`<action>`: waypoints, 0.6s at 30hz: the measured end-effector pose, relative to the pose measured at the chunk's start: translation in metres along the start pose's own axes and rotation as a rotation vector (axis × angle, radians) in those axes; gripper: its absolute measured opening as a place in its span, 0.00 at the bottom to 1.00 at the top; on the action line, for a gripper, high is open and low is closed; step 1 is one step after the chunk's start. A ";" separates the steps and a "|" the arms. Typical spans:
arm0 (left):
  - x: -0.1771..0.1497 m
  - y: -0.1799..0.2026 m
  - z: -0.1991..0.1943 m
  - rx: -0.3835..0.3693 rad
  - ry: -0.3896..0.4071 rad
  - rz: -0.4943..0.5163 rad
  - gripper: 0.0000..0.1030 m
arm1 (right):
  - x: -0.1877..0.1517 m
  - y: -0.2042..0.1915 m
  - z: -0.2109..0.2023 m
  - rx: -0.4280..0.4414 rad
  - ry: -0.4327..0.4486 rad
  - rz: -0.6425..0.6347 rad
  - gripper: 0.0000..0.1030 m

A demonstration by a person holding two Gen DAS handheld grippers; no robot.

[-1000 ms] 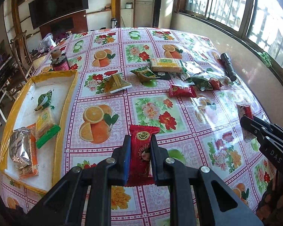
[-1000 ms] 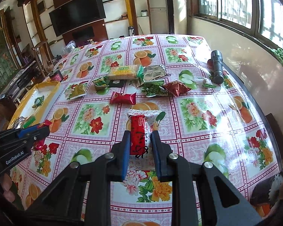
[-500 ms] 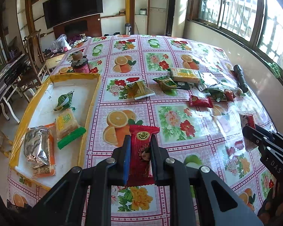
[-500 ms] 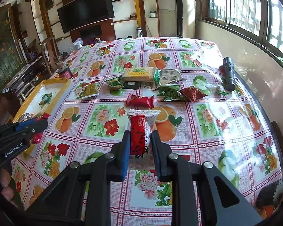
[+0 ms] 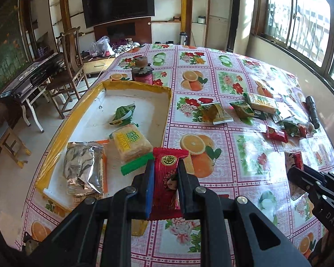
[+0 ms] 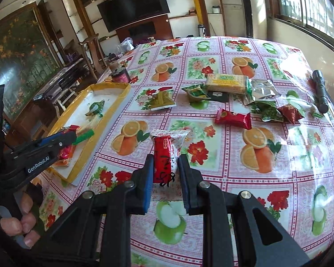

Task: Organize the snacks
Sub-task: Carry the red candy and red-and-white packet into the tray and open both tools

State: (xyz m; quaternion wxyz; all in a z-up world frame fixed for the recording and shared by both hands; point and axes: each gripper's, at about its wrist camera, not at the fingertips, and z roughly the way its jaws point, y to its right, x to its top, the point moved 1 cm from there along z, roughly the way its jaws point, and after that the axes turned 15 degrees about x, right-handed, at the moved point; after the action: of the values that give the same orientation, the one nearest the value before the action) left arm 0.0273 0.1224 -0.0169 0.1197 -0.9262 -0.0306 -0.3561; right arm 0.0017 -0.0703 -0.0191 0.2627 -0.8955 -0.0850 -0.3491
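Left tool (image 5: 164, 178) clamps a red snack packet (image 5: 169, 169) just beside the yellow-rimmed tray (image 5: 55, 142); right tool (image 6: 165, 173) grips a red-and-white snack packet (image 6: 167, 149) above the table (image 6: 233, 166).

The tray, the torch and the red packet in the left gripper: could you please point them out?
tray (image 5: 135, 86), left wrist view, far yellow rim.
torch (image 6: 320, 89), right wrist view, mid-barrel.
red packet (image 5: 169, 162), left wrist view, upper face.

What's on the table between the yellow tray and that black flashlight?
Loose snack packets on the flowered cloth, between the yellow tray and flashlight; the right wrist view shows it.
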 end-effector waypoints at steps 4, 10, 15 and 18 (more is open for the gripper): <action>0.001 -0.012 0.007 0.017 -0.009 -0.020 0.17 | 0.006 -0.016 0.014 0.031 -0.015 -0.028 0.23; 0.004 -0.036 0.021 0.037 -0.035 -0.073 0.17 | 0.017 -0.039 0.045 0.125 -0.050 -0.053 0.23; 0.006 -0.055 0.033 0.057 -0.061 -0.108 0.17 | 0.037 -0.060 0.076 0.200 -0.074 -0.065 0.23; 0.009 -0.064 0.040 0.075 -0.069 -0.122 0.17 | 0.051 -0.072 0.094 0.245 -0.085 -0.068 0.23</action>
State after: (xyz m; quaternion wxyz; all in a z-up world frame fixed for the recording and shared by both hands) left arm 0.0510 0.1942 -0.0263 0.1312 -0.9293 -0.1044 -0.3290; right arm 0.0702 0.0389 -0.0137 0.3543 -0.8674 -0.1683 -0.3062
